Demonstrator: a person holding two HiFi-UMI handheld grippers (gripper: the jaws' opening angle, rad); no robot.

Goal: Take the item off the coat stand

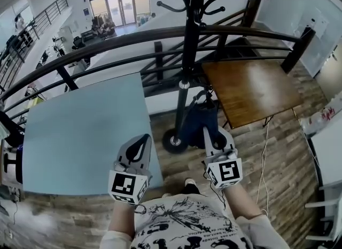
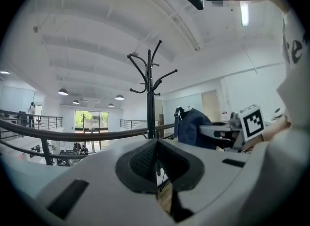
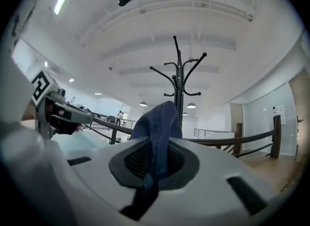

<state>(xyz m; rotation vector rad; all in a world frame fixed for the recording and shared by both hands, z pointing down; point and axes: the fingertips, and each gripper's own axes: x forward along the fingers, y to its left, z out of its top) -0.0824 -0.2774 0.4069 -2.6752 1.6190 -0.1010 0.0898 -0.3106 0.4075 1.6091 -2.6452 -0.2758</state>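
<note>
The black coat stand rises ahead of me, its round base on the wood floor; its hooks look bare in both gripper views. A dark blue fabric item with a strap loop hangs beside the lower pole. My right gripper is shut on it, and the cloth runs up between the pads in the right gripper view. My left gripper is shut and empty, to the left of the stand. From the left gripper view the item and the right gripper show beside the stand.
A light blue table lies at the left, under my left gripper. A brown wooden table stands at the right behind the stand. A black railing runs across behind both. A white cable trails on the floor at the right.
</note>
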